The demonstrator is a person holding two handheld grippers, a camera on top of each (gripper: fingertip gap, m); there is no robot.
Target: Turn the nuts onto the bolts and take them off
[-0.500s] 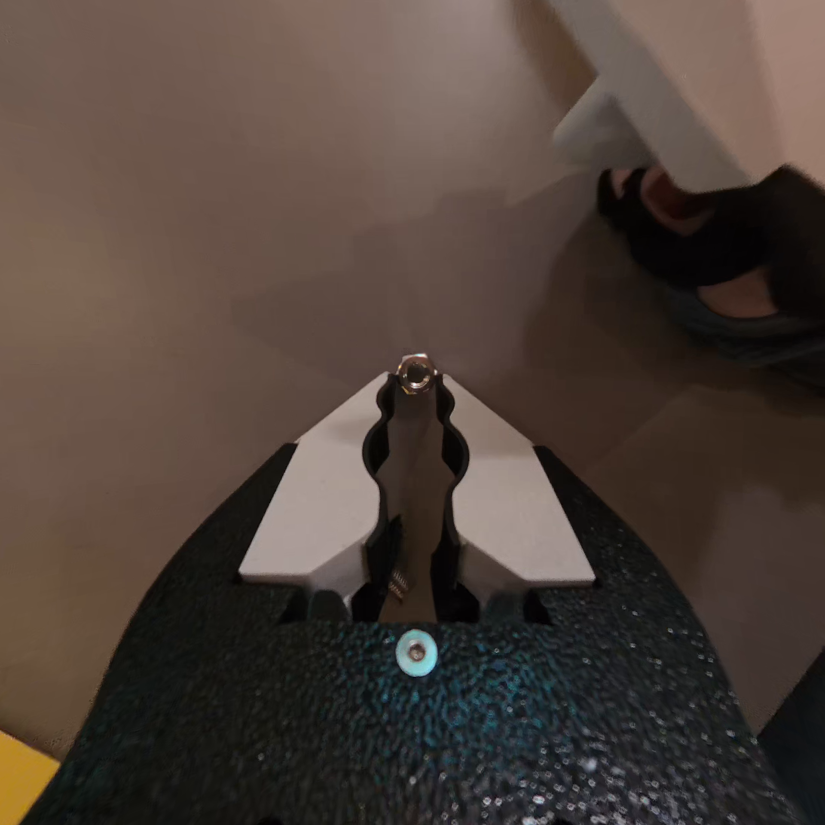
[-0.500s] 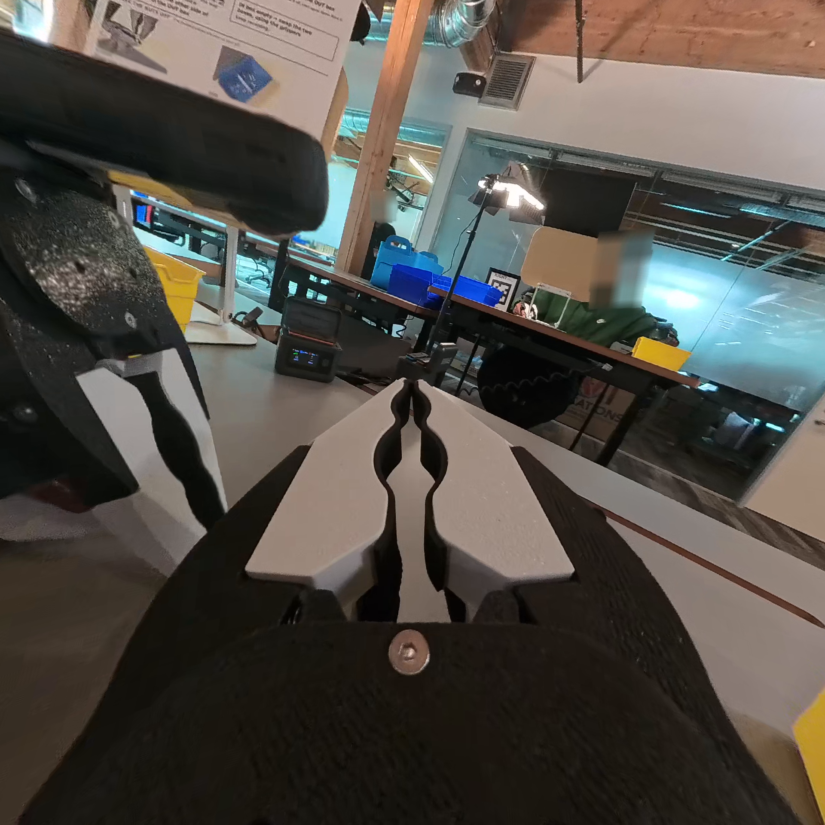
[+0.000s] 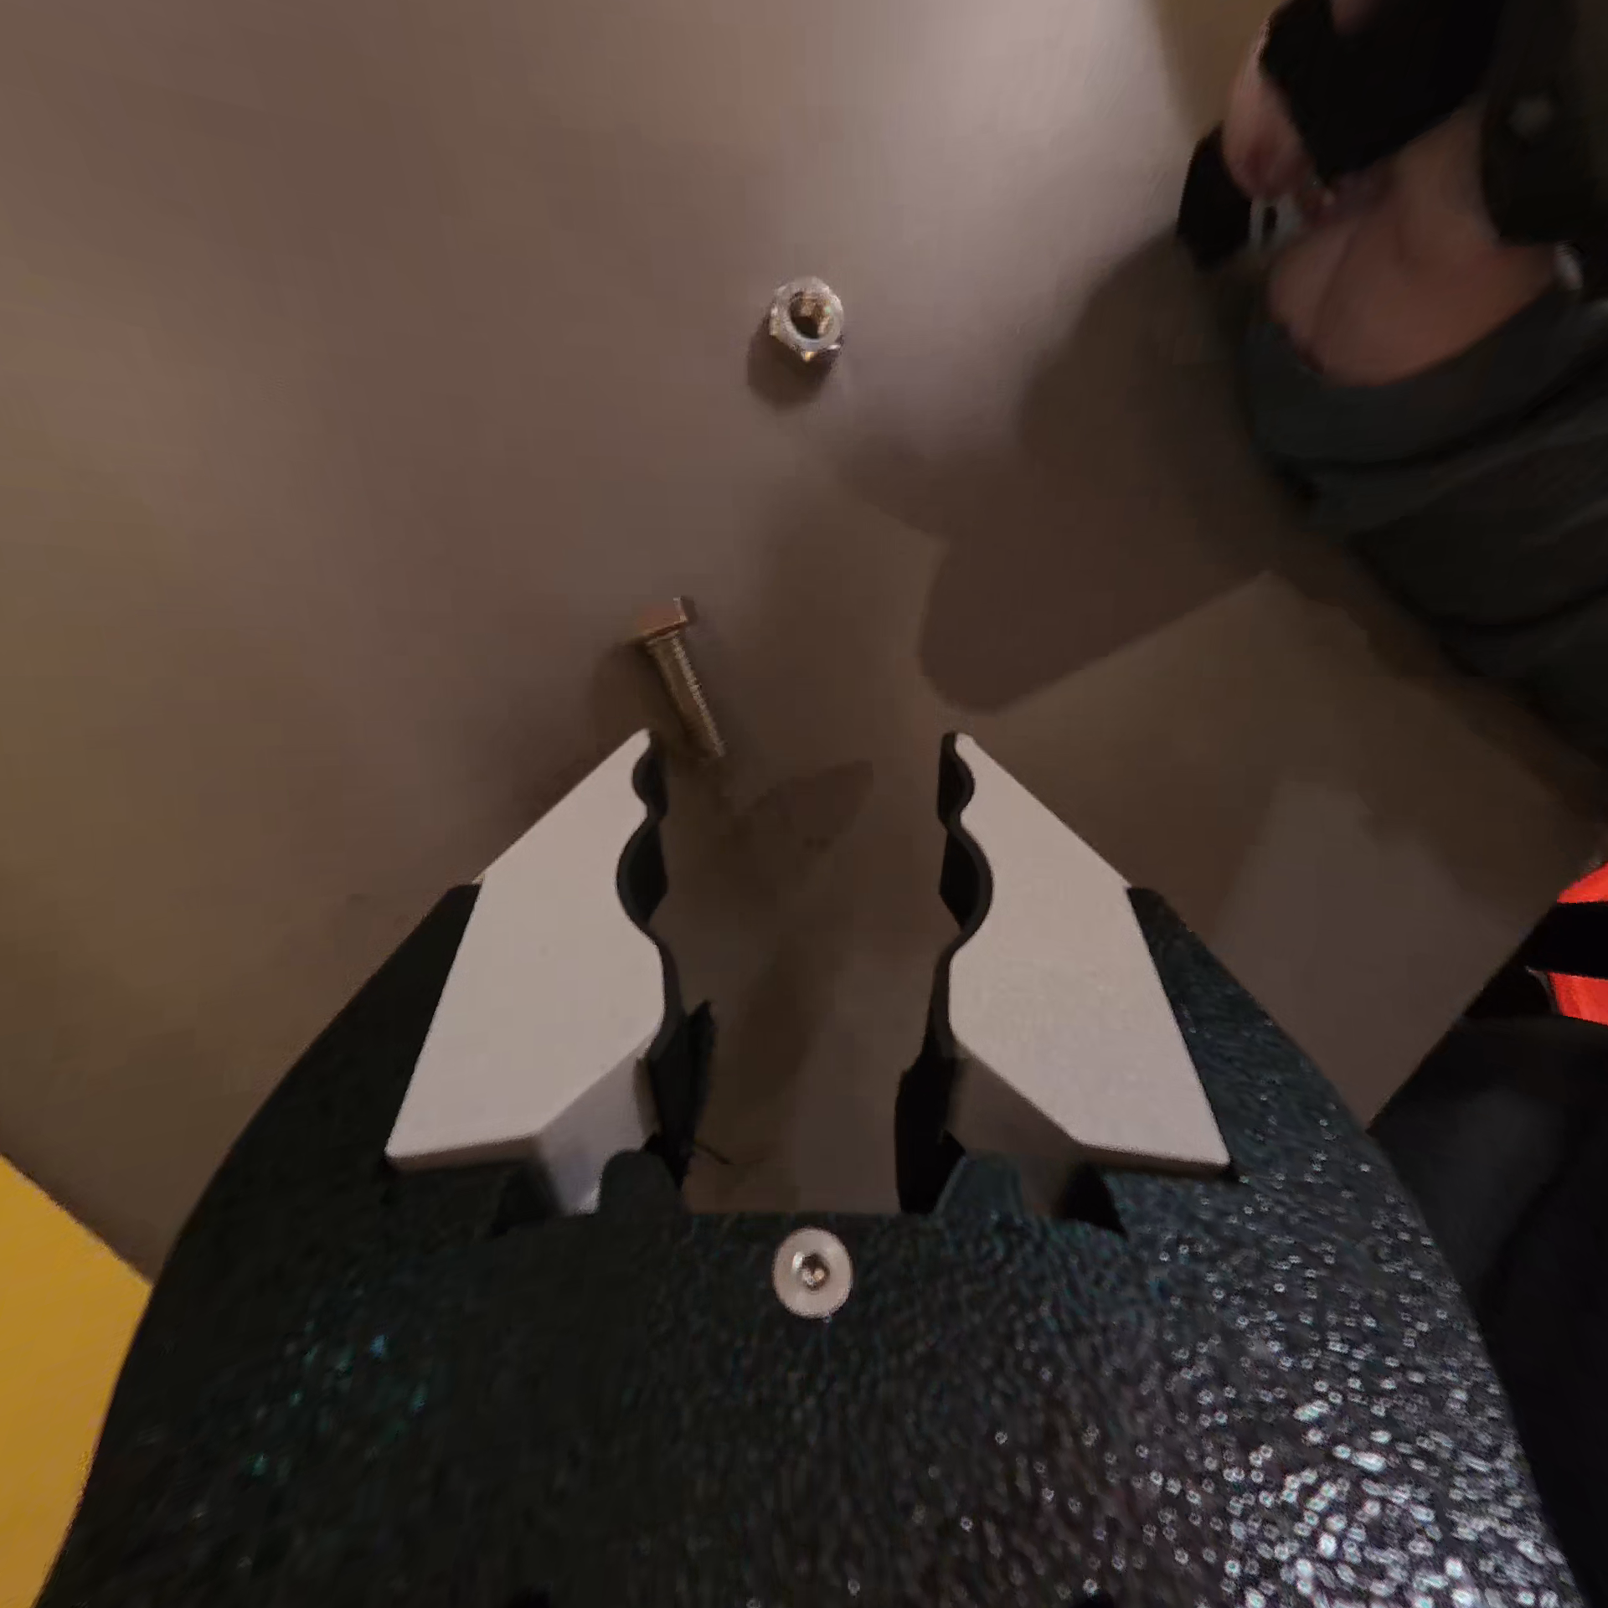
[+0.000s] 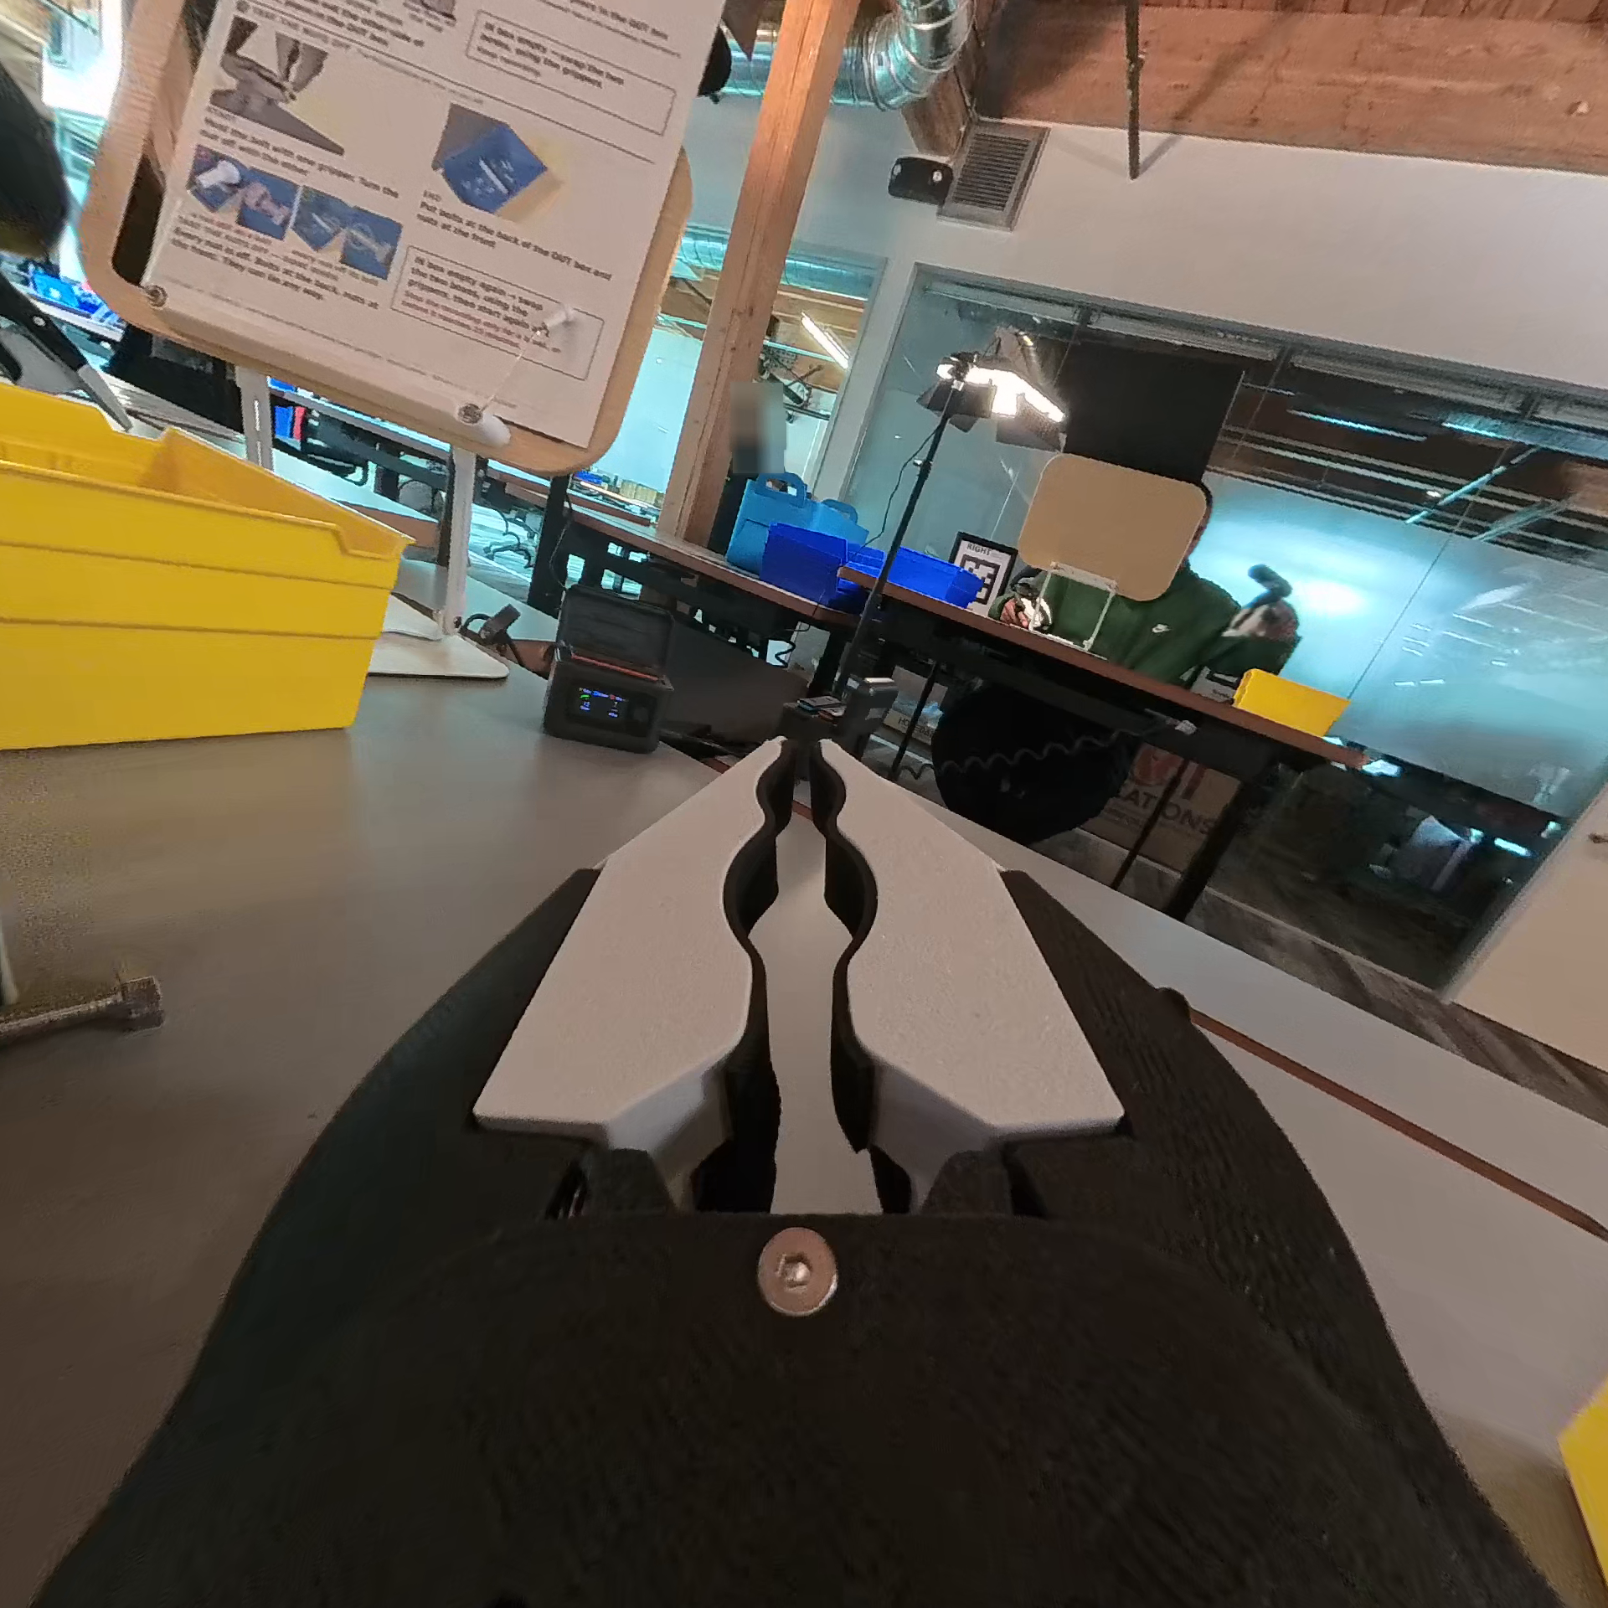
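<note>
On the grey matte tabletop [image 3: 348,435], you're hovering the left gripper [image 3: 800,748] wide open, holding nothing. You're keeping the right gripper [image 4: 802,750] nearly closed, empty. The brass hex-head bolt [image 3: 683,679] is lying just beyond the left fingertip; the silver hex nut [image 3: 805,320] is lying farther off. Judging it's between rounds; next calls for grabbing the bolt.

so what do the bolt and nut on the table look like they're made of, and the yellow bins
Bolt: metal, probably yellowish zinc-plated or brass-toned steel, with a dull sheen on its threads.
Nut: bright silvery metal with shiny glints.
Yellow bins: seemingly moulded plastic, smooth, uniform colour, rounded lips.
</note>
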